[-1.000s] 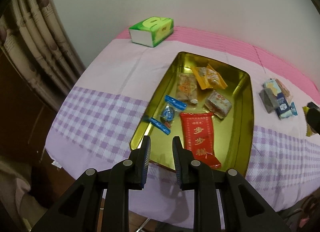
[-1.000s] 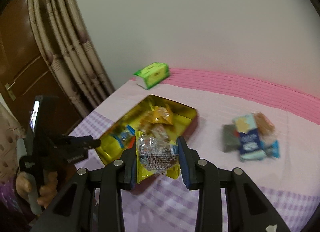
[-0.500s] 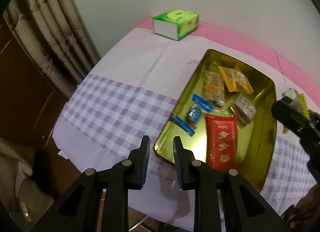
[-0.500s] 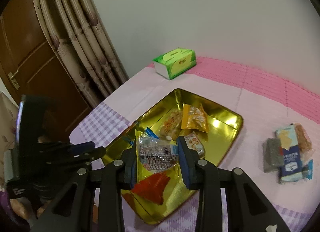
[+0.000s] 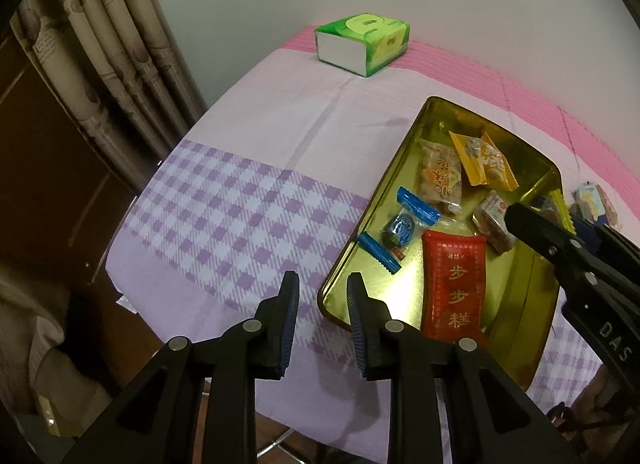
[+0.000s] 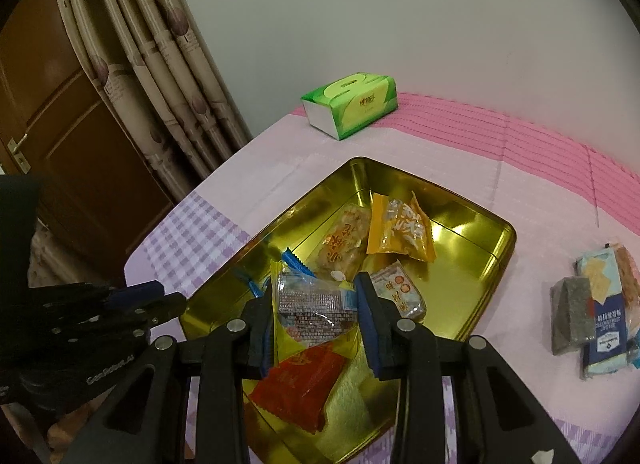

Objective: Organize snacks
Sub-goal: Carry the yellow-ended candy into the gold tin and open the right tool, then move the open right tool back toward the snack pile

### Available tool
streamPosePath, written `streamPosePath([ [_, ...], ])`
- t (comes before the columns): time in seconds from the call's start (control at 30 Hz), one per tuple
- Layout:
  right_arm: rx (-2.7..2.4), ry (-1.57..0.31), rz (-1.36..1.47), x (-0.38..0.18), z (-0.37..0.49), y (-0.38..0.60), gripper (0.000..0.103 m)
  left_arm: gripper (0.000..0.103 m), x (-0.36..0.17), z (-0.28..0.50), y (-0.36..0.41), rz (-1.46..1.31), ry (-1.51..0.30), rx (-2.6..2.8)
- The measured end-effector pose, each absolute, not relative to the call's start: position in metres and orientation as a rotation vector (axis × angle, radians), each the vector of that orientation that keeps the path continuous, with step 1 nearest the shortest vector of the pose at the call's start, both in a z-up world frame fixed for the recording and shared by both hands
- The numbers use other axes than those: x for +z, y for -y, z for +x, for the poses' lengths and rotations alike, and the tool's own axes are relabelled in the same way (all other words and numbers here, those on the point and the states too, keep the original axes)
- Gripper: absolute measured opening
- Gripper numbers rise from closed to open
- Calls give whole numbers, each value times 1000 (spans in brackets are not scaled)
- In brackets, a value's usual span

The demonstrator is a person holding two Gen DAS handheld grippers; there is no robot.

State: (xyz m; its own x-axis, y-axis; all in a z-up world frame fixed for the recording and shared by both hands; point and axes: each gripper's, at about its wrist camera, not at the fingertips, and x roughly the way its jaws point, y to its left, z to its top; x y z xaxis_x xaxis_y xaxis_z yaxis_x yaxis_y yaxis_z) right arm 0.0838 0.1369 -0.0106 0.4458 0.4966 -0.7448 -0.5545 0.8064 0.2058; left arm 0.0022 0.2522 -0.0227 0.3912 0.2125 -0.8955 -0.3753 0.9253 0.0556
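Pink-lilac tablecloth (image 6: 460, 152), gold tray (image 6: 472, 260) of snacks, right gripper (image 6: 316, 304) clamped on yellow-edged clear packet (image 6: 312, 304) above tray, left gripper (image 5: 322, 300) closed, empty, tissue box (image 5: 364, 42) behind.

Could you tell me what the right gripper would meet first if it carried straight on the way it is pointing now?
Probably the gold tray: the right gripper, shut on a clear-and-yellow snack packet, points down into it, likely reaching the red packet or bare floor beside it. Depth is unclear.

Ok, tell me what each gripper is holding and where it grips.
The right gripper holds a yellow-edged clear snack packet by its two side edges, above the gold tray. The left gripper holds nothing.
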Motion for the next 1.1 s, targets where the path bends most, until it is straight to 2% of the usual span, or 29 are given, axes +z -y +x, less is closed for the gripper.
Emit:
streamPosePath([
  [0.2, 646, -891, -77, -9, 92, -142, 34, 27, -24, 4, -251, -157, -1119, 380],
  [0.37, 656, -867, -56, 0, 93, -145, 50, 34, -24, 4, -251, -151, -1113, 391],
  [0.57, 667, -848, -42, 6, 85, -143, 58, 36, -24, 3, -252, -150, -1112, 390],
  [1.1, 649, -806, 22, 13, 54, -105, 63, 38, -23, 1, -245, -102, -1096, 404],
])
